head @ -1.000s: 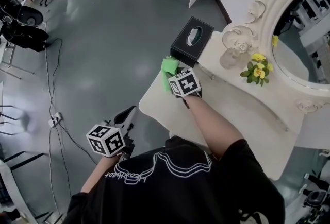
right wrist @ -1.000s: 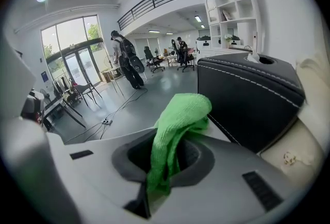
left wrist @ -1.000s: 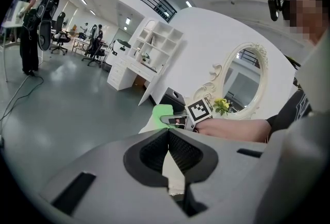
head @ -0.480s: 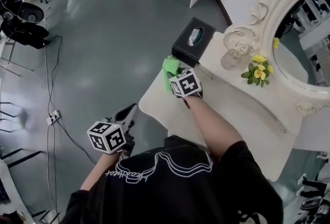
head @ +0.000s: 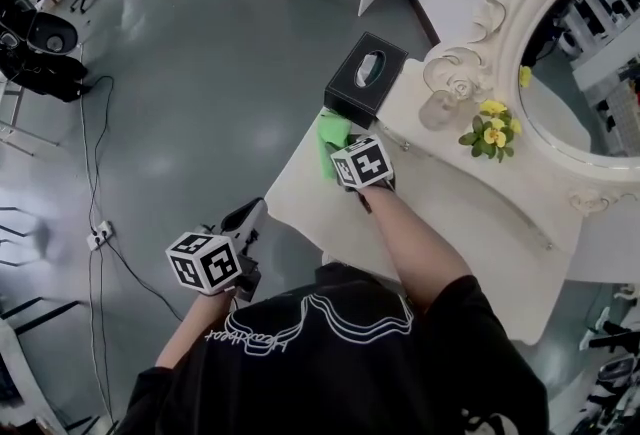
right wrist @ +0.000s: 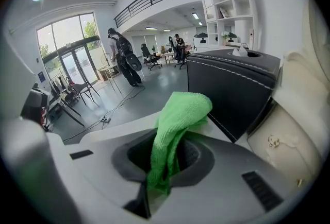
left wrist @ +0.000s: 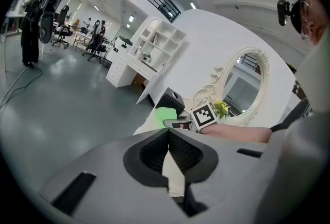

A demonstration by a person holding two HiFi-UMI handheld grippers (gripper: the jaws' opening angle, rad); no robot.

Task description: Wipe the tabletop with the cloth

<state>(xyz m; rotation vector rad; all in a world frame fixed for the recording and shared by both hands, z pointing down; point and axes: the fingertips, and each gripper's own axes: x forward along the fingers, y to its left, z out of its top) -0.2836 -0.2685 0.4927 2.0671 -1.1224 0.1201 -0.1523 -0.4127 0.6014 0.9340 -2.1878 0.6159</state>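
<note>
Wiping seems to be in hand at one end of the pale table (head: 455, 218), where the right gripper (head: 338, 151) reaches forward over the corner. Well beyond it and to its right stands an oval mirror (head: 575, 43) in a carved frame. Just ahead of the jaws sits a black tissue box (head: 365, 75), near enough to block a forward stroke, so the next sweep probably has to run sideways or back toward the person. The left gripper (head: 250, 218) hangs off the table over the floor, jaws pressed together on nothing. The right gripper's jaws are clamped on the green cloth (right wrist: 178, 115), which bunches out in front of them. Yellow flowers (head: 488, 135) and a small glass (head: 440, 109) stand to its right, apt to tip if clipped.
</note>
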